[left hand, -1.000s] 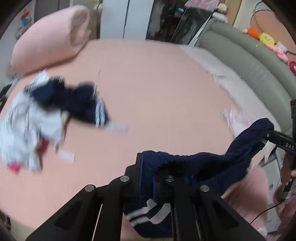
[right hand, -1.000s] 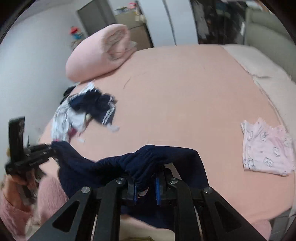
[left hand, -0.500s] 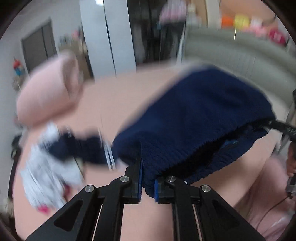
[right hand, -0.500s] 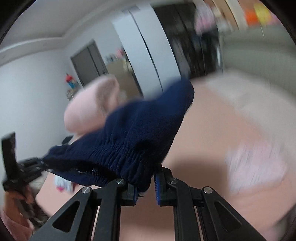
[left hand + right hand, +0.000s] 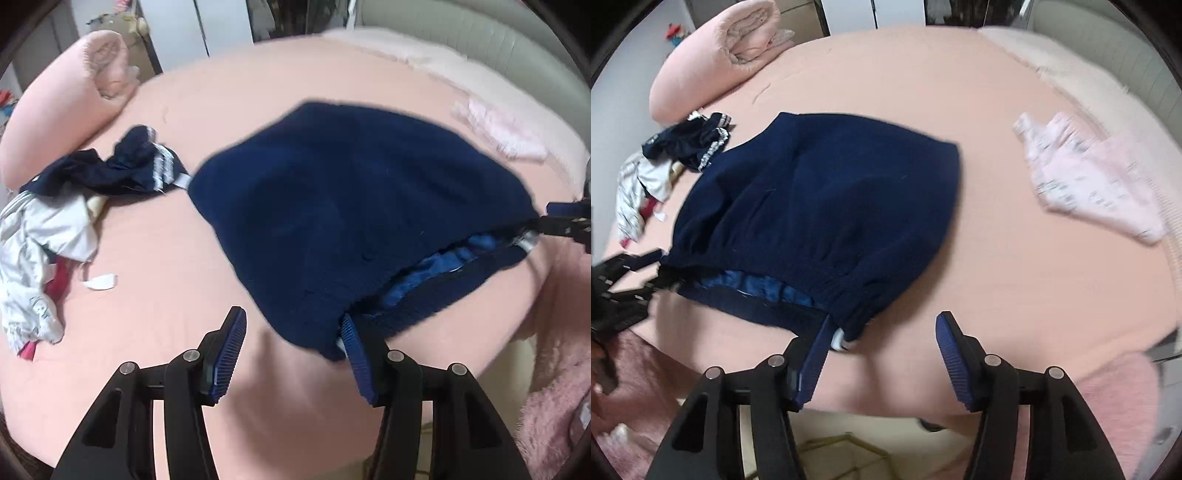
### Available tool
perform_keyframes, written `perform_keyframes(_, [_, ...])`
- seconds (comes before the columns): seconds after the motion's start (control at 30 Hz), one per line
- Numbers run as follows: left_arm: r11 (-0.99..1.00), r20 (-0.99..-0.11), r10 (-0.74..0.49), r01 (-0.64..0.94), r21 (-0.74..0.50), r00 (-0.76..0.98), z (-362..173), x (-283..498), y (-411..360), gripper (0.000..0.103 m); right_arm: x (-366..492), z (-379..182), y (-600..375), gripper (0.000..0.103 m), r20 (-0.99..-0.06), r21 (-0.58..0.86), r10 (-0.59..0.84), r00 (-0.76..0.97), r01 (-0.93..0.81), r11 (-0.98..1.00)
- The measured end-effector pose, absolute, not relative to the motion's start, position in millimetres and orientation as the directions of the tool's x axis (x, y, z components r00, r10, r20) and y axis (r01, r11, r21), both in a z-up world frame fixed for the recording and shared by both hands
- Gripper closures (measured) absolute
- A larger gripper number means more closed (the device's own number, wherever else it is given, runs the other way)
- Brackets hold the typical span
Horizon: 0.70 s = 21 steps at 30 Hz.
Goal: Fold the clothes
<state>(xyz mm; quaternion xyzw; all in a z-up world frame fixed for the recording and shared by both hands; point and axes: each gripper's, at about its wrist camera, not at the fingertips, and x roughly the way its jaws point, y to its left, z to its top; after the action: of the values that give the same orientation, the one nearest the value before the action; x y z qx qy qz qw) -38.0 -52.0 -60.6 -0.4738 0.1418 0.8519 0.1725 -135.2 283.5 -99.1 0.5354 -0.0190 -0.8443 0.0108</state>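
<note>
Navy knit shorts lie spread on the pink bed, waistband along the near edge and legs pointing toward the far side, as I hold both grippers low over that edge. My left gripper stands with its jaws apart, its right finger touching the waistband's left corner but gripping nothing. My right gripper is likewise spread wide, its left finger against the right corner of the waistband. The waistband's long axis runs straight between the two tools, one corner at each, so neither hand is nearer. A folded pale pink garment rests toward the right edge, well apart; an unsorted heap of clothes sits near the left edge below the rolled pink quilt.
</note>
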Motion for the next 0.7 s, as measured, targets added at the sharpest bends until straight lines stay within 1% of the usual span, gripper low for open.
perform_keyframes(0.03, [-0.901, -0.844, 0.173, -0.428, 0.073, -0.508, -60.8, -33.3, -53.6, 0.053, -133.4, -91.0, 278.4, 0.045, -0.897, 0.023, -0.019, -0.441, -0.003, -1.000])
perform_keyframes(0.13, [-0.859, -0.810, 0.209, -0.499, 0.116, -0.548, -52.5, -29.3, -42.9, 0.053, -135.5, -77.5, 260.0, 0.045, -0.870, -0.027, -0.025, -0.492, 0.098, -0.995])
perform_keyframes(0.2, [-0.831, -0.810, 0.187, -0.530, 0.172, -0.556, -57.8, -35.3, -27.9, 0.053, -144.2, -88.8, 245.8, 0.045, -0.873, -0.027, -0.056, -0.484, 0.163, -0.986])
perform_keyframes(0.3, [-0.781, -0.830, 0.148, -0.578, 0.235, -0.538, -75.8, -50.4, -14.0, 0.053, -159.6, -115.7, 230.5, 0.045, -0.898, -0.083, -0.013, -0.439, 0.201, -0.976])
perform_keyframes(0.37, [-0.750, -0.851, 0.143, -0.616, 0.241, -0.506, -83.6, -47.5, -10.0, 0.053, -164.8, -128.4, 226.2, 0.046, -0.912, -0.111, 0.011, -0.411, 0.221, -0.969])
perform_keyframes(0.4, [-0.736, -0.864, 0.139, -0.635, 0.237, -0.484, -88.9, -45.3, -10.2, 0.053, -164.5, -131.6, 227.4, 0.046, -0.916, -0.110, 0.010, -0.402, 0.225, -0.968])
perform_keyframes(0.43, [-0.717, -0.877, 0.139, -0.658, 0.230, -0.459, -87.8, -40.2, -9.6, 0.053, -164.1, -134.8, 228.7, 0.050, -0.919, -0.109, 0.010, -0.393, 0.230, -0.967])
perform_keyframes(0.47, [-0.708, -0.875, 0.146, -0.666, 0.234, -0.462, -85.4, -35.7, -10.4, 0.053, -163.6, -135.6, 231.1, 0.057, -0.920, -0.106, 0.009, -0.392, 0.225, -0.969])
perform_keyframes(0.5, [-0.699, -0.872, 0.154, -0.675, 0.237, -0.465, -83.1, -31.3, -11.2, 0.053, -163.1, -135.1, 234.2, 0.059, -0.919, -0.102, 0.009, -0.395, 0.216, -0.971])
perform_keyframes(0.57, [-0.695, -0.873, 0.163, -0.682, 0.229, -0.460, -80.6, -26.2, -13.1, 0.053, -163.6, -135.7, 241.1, 0.060, -0.919, -0.065, -0.018, -0.393, 0.198, -0.978])
perform_keyframes(0.67, [-0.696, -0.861, 0.106, -0.655, 0.292, -0.497, -88.1, -28.5, -8.2, 0.054, -170.1, -145.8, 248.2, 0.061, -0.925, -0.029, -0.038, -0.378, 0.168, -0.985])
perform_keyframes(0.7, [-0.701, -0.853, 0.075, -0.636, 0.324, -0.517, -92.4, -30.8, -5.9, 0.062, -173.6, -150.1, 249.3, 0.061, -0.927, -0.027, -0.033, -0.375, 0.154, -0.988])
